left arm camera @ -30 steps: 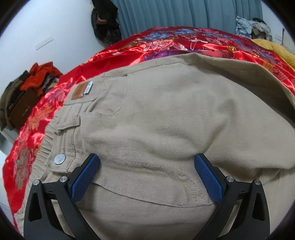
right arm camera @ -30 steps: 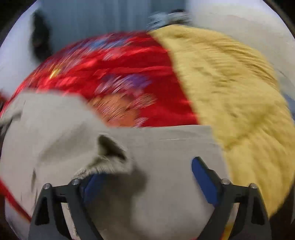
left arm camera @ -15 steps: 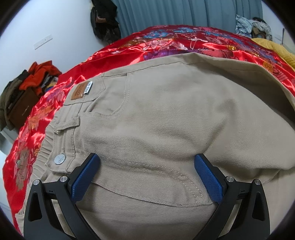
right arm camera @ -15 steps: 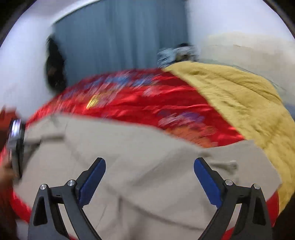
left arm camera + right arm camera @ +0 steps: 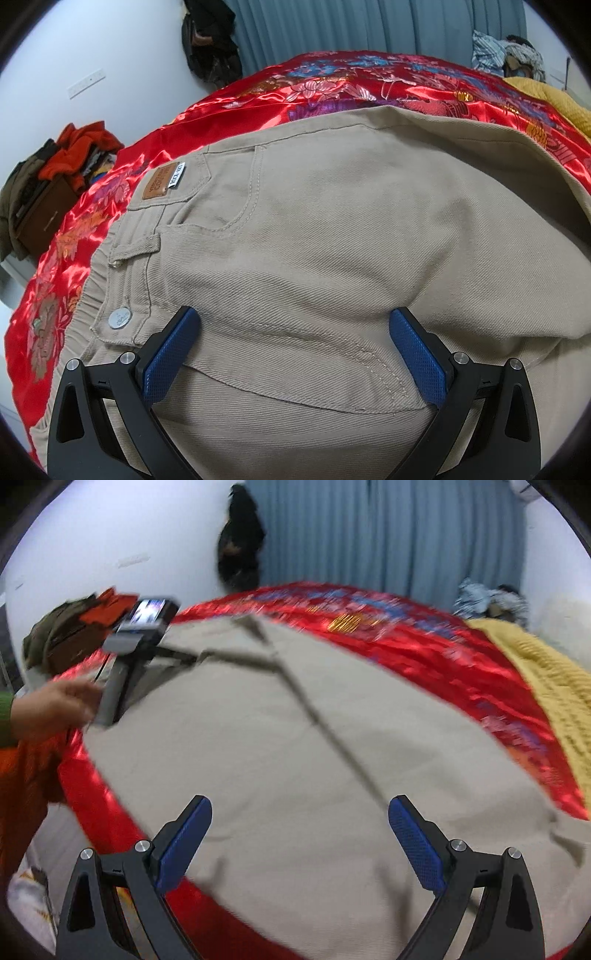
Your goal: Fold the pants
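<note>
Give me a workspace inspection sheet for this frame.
Surface: red satin bedspread with floral pattern.
Job's things: khaki pants spread flat, waistband button toward the left side.
Clutter: yellow blanket at right; clothes pile off the bed.
Grippers: left gripper open over the pants near the waistband; right gripper open above the legs; both empty.
Cables: nothing seen.
Surroundings: blue curtain, white wall, dark bag hanging.

The right claw (image 5: 299, 821) hangs wide apart above beige pants (image 5: 295, 757) spread over a red bedspread (image 5: 424, 653). At left, a hand (image 5: 51, 712) grips the left claw (image 5: 147, 627) at the waistband.
</note>
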A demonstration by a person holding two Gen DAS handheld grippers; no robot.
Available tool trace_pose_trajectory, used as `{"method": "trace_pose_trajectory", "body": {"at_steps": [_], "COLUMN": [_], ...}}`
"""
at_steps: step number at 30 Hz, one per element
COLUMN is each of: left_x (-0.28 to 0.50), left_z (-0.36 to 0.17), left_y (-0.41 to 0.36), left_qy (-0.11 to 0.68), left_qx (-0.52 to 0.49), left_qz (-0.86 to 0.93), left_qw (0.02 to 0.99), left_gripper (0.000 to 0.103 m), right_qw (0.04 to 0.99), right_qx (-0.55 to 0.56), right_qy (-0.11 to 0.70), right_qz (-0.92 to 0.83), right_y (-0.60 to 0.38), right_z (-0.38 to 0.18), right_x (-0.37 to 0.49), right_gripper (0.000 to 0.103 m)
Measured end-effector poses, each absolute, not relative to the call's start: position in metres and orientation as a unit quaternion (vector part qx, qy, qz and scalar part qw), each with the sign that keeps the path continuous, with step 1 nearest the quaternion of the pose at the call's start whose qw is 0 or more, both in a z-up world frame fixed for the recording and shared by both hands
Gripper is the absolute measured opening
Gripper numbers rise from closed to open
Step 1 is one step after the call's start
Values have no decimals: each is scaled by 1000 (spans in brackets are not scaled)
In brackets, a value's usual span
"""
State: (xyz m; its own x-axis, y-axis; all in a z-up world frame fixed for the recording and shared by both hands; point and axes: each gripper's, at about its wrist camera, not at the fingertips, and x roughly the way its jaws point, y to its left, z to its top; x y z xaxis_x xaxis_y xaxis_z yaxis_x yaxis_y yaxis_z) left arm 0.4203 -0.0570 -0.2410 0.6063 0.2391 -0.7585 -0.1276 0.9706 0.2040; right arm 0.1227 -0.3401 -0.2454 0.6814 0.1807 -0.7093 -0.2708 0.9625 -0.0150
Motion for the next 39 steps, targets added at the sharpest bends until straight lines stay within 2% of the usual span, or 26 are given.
{"method": "trace_pose_trajectory", "body": {"at_steps": [5,15,20,22,24,25,27,31,33,35,39], "left_x": [420,420,421,420,420,419,419,419,419,419,418], "left_z": [-241,-241,-241,-242,-242,-242,-242,-242,-242,-242,-242], "left_y": [-57,-58,-59,-59,-59,-59,-58,-58,-58,-58,-58], "left_qy": [433,433,434,433,431,431,431,431,431,431,430], "left_qx": [65,66,67,66,65,65,63,62,62,63,64], "left_qz": [103,103,104,103,103,103,102,102,102,102,103], "left_qw": [893,893,893,893,894,894,894,894,894,894,895], "left_gripper": [103,103,103,103,103,103,103,103,103,103,103], "right_qw": [900,874,853,864,864,858,856,860,839,813,810], "right_qx": [-34,211,292,290,305,326,346,369,423,470,461], "right_qy": [415,417,417,410,400,396,384,346,333,337,362], "right_qz": [130,135,115,47,0,-16,-30,-69,-79,-72,-25], "right_y": [-344,-419,-439,-452,-467,-476,-483,-497,-511,-514,-494], "right_z": [-255,-246,-260,-260,-260,-261,-258,-249,-255,-259,-255], "right_x": [127,114,117,117,113,110,104,93,82,72,69], "right_gripper": [96,96,95,86,85,79,72,71,72,72,79]}}
